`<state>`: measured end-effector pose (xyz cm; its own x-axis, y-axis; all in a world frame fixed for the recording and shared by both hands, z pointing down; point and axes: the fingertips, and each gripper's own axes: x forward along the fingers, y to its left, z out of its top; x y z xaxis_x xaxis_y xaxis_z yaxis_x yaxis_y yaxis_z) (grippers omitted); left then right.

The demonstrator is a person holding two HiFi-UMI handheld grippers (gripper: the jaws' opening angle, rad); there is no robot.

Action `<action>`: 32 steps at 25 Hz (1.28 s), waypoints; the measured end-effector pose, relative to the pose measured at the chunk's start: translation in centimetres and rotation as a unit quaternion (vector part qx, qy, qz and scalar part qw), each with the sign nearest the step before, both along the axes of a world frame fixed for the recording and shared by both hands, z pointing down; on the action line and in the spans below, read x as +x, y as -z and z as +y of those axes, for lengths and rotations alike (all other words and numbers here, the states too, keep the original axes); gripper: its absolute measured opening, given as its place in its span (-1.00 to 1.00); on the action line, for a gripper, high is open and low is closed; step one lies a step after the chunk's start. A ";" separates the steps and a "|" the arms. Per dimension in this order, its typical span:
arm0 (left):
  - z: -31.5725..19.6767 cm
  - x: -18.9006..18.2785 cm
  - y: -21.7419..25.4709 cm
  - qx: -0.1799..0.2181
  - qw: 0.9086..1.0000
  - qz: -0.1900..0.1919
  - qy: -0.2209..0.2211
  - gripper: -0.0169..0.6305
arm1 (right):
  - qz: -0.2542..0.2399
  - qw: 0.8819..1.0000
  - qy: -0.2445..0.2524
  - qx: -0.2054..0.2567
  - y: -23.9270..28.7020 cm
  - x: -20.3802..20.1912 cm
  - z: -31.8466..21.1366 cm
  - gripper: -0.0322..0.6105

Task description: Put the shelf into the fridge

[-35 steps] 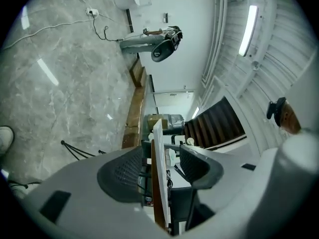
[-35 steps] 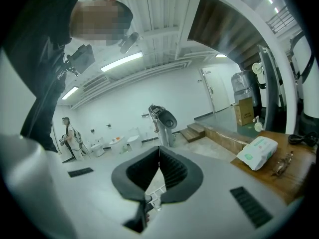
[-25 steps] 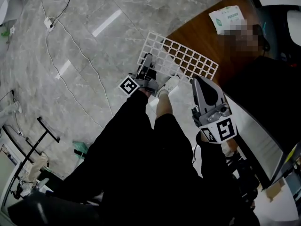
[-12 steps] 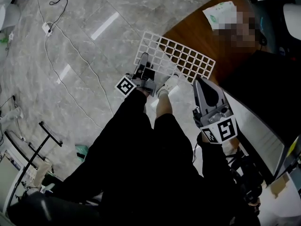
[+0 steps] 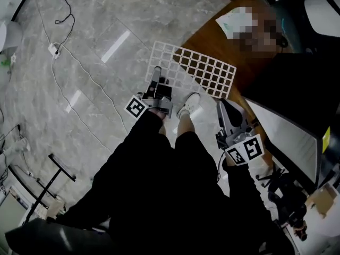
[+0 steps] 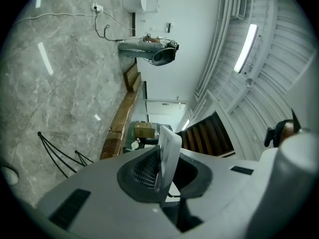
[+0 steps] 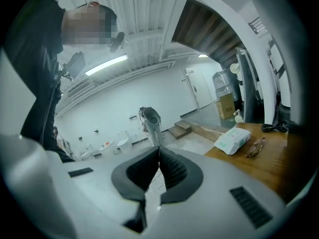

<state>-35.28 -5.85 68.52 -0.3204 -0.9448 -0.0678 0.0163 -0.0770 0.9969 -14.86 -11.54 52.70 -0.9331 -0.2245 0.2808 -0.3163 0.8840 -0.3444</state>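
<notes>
Where the head view looks down past the person's dark trousers, the white grid shelf (image 5: 197, 70) lies ahead of a white shoe (image 5: 189, 104), its near-left part over the grey marble floor (image 5: 95, 41) and its far part over the corner of the wooden table (image 5: 210, 33); whether it rests on the table cannot be told. The left gripper (image 5: 155, 76) reaches onto the shelf's near-left edge, while the right gripper (image 5: 223, 106) hangs apart from the shelf, just off its right end. In the left gripper view, the jaws are clamped on the shelf (image 6: 168, 146), seen edge-on as a thin white slab. In the right gripper view, the jaws meet with nothing between them; a packet of wipes (image 7: 232, 139) lies on the table.
</notes>
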 end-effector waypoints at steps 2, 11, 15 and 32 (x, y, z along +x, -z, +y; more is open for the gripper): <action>1.1 -1.0 2.1 0.005 1.000 0.004 0.012 -0.85 | -0.010 0.999 -0.032 -0.026 0.5 1.2 0.8 -0.88; 5.7 -7.7 12.4 0.017 0.998 0.009 0.056 -0.84 | -0.046 0.981 -0.147 -0.121 1.9 5.1 4.5 -0.87; 6.9 -9.9 17.4 0.010 0.997 0.011 0.076 -0.84 | -0.095 0.959 -0.194 -0.183 3.2 4.9 3.7 -0.74; 6.5 -3.8 28.1 0.056 0.998 0.028 -0.024 -0.84 | -0.384 0.779 -0.343 -0.358 8.3 4.5 -0.5 -0.46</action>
